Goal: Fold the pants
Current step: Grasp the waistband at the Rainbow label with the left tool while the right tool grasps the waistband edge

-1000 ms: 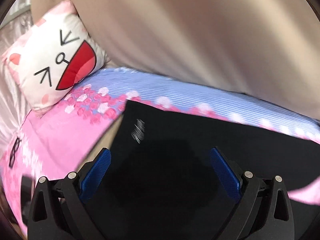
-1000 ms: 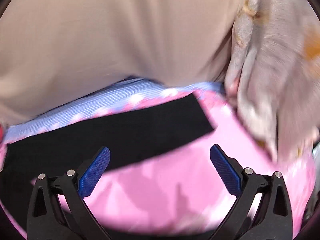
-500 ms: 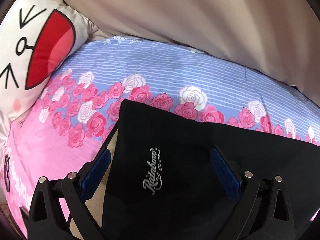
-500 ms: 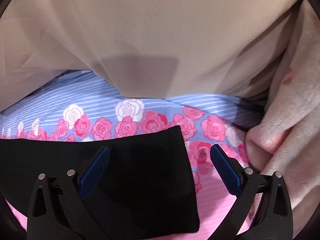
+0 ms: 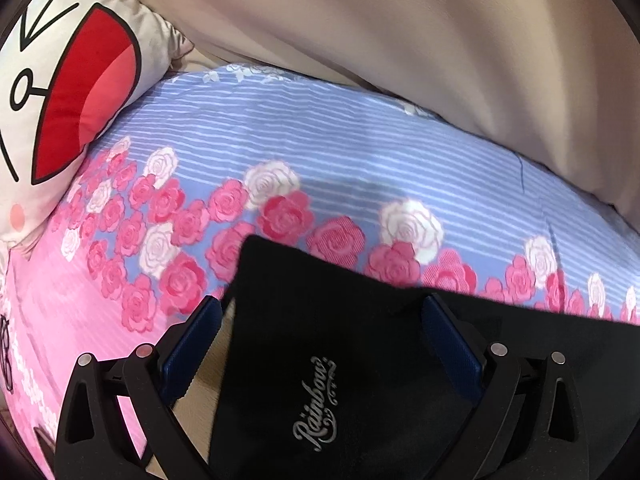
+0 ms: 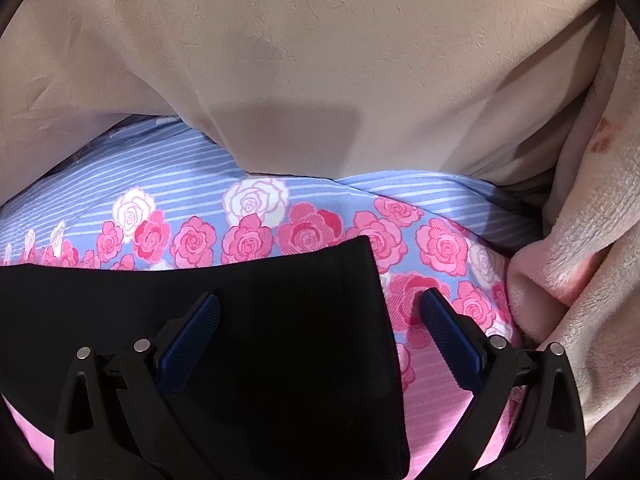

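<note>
Black pants [image 5: 360, 360] were spread flat on the rose-print bedsheet [image 5: 320, 152], edges just short of the beige cover [image 6: 320, 60]. Left tongs [image 5: 320, 344] and right tongs [image 6: 320, 340] were held wide open, empty, above opposite corners.

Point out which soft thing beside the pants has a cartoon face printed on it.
The white pillow in the left wrist view, left of the black pants: red open mouth and black line eyes. The beige blanket and pink fleece are plain.
</note>
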{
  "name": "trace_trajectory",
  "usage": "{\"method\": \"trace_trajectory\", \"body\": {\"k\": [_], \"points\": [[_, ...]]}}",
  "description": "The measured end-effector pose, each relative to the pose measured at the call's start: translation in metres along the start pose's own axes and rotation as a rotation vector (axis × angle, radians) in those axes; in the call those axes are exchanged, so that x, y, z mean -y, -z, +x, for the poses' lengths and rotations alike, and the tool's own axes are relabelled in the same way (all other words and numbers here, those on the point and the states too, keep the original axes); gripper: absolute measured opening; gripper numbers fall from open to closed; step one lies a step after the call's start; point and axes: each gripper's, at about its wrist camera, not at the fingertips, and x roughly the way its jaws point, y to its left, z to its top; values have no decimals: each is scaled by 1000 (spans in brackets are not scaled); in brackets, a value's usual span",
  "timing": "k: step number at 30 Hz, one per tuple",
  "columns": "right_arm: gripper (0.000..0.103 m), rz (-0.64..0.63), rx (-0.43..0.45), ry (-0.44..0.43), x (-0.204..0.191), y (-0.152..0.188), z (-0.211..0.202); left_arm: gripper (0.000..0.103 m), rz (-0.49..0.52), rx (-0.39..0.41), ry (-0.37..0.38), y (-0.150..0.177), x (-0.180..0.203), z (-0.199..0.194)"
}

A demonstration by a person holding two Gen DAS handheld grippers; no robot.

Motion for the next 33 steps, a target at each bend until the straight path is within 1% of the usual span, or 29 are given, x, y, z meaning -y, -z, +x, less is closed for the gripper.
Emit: {"method": "trace_trajectory", "body": {"k": [1,5,8,12,14,16,20,23,25,26,28,29,30,31,32,33], "points": [[98,-3,-1,-1,-7,2,-1,98,-6,6,-1,-2,-3,0],[98,-4,-11,3,-14,4,1,98,-35,-10,31,-12,-14,5],[98,1,-22,2,-16,0,4,98,-29,-24,59,-19,-19,8],[98,-2,-31,4,-16,-1,6,98,-52,-85,102,-24,-28,19],[98,1,-32,1,-15,-1,6,98,-94,-120,135,-26,-35,24],[98,-13,-12,-3,-14,1,5,98,-122,-130,154,-28,-40,27],[98,-13,2,-9,-11,3,3,97,-80,-105,128,-34,-36,27],[98,-9,13,2,-14,4,3,95,-68,-120,152,-38,-34,33],[98,-12,20,4,-15,5,3,88,-61,-104,154,-37,-31,30],[98,-10,24,2,-16,6,3,81,-63,-99,148,-38,-31,29],[98,-14,27,3,-17,7,2,73,-85,-96,152,-41,-33,27],[96,-17,30,1,-17,8,1,62,-96,-96,148,-42,-37,26],[91,-18,30,-5,-17,8,1,51,-101,-98,146,-42,-43,25],[85,-20,35,-9,-18,9,-2,45,-110,-102,150,-45,-47,25],[72,-20,41,-18,-19,9,-4,36,-113,-107,157,-45,-50,25],[63,-17,44,-29,-20,8,-6,32,-112,-111,163,-46,-55,23]]}}
